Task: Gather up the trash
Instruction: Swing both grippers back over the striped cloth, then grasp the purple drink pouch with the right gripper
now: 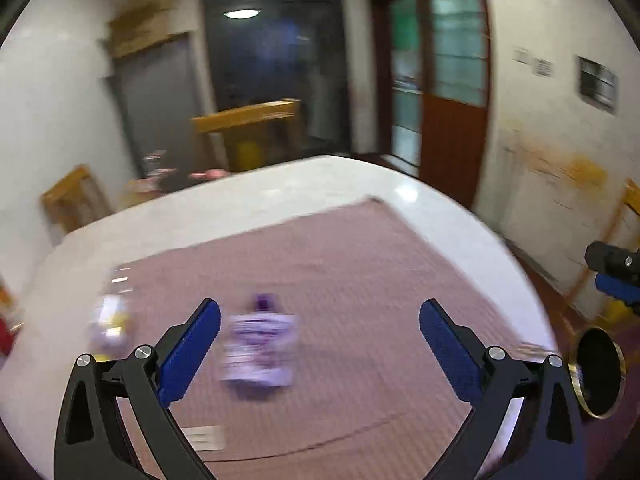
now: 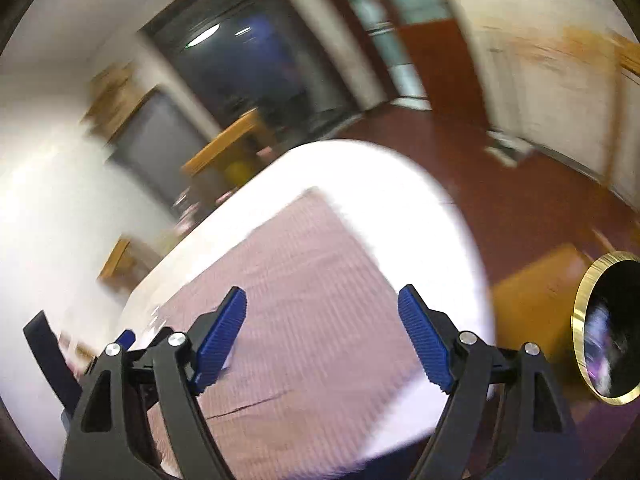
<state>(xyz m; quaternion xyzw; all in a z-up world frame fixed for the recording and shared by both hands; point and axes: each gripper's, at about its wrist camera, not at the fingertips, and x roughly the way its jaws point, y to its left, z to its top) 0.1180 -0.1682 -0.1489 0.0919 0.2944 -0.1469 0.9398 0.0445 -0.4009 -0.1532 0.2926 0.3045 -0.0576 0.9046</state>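
In the left wrist view a blurred purple and white packet [image 1: 260,350] lies on a pink mat [image 1: 360,280] on a white table [image 1: 280,184]. A second blurred wrapper, white and yellow [image 1: 110,322], lies to its left, and a small white label [image 1: 204,438] lies near the mat's front edge. My left gripper [image 1: 320,344] is open and empty, above the mat, with the purple packet just inside its left finger. My right gripper [image 2: 322,338] is open and empty over the mat's right part [image 2: 304,280]. Part of it shows at the left wrist view's right edge [image 1: 616,276].
Wooden furniture [image 1: 248,128] and cluttered items stand beyond the table's far edge. A red-brown door [image 1: 452,136] is at the back right. The red-brown floor [image 2: 500,184] lies to the table's right, with a yellow-brown box [image 2: 536,304] on it.
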